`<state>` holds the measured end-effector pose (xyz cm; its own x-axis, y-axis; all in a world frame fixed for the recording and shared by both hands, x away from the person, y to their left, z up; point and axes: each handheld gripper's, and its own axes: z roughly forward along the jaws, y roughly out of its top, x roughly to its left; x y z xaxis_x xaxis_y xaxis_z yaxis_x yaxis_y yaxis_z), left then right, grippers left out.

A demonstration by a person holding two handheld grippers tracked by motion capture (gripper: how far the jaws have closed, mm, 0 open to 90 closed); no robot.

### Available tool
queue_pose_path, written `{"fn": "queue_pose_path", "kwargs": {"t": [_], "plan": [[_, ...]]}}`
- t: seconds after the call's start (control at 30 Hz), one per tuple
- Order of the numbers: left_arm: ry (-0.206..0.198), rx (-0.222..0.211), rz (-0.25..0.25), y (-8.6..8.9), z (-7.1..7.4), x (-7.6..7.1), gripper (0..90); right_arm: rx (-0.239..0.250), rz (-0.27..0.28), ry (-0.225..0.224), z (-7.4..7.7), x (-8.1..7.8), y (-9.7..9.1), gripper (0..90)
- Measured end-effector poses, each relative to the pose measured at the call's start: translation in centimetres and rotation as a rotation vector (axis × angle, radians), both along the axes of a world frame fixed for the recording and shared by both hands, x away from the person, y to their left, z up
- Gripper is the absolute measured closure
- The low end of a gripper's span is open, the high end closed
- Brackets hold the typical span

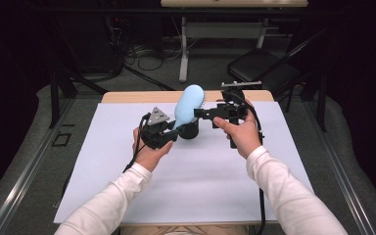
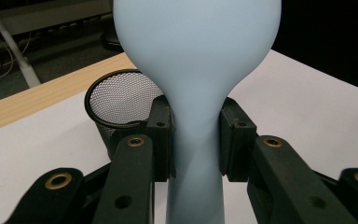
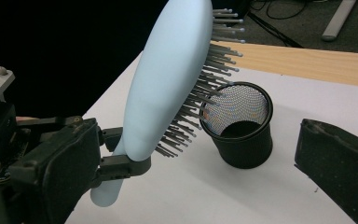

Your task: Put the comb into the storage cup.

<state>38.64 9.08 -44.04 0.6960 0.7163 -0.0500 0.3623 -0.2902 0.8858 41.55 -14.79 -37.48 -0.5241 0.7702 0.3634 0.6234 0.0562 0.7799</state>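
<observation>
High view: left claw [image 1: 172, 131] holds a pale blue hairbrush [image 1: 189, 104] by its handle, head tilted up toward the worktop's [image 1: 127, 186] far edge, above a black mesh cup [image 1: 189, 131]. Right claw [image 1: 203, 113] hovers beside the bristles; whether it is apart or together cannot be told.

Left gripper view: pads [image 2: 161, 135] clamped on the hairbrush [image 2: 196, 70] neck; mesh cup [image 2: 121, 102] behind.

Right gripper view: hairbrush [image 3: 168, 79] bristles face the mesh cup [image 3: 240, 126]; one jaw visible at right.
</observation>
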Motion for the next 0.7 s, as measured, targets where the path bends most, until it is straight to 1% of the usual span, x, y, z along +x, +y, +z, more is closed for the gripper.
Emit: {"fn": "queue_pose_path", "kwargs": {"t": [0.33, 0.6, 0.7], "plan": [[0.001, -0.004, -0.013, -0.5, -0.1, -0.2, 70.0, 0.008, 0.003, 0.014, 0.0, 0.3, 0.2, 0.0], [-0.006, -0.007, -0.030, -1.0, 0.0, -0.4, 70.0, 0.026, 0.008, 0.027, 0.0, 0.5, 0.3, 1.0], [-0.007, -0.008, -0.033, -1.2, 0.0, -0.5, 70.0, 0.043, 0.012, 0.033, 0.0, 0.5, 0.2, 1.5]]}}
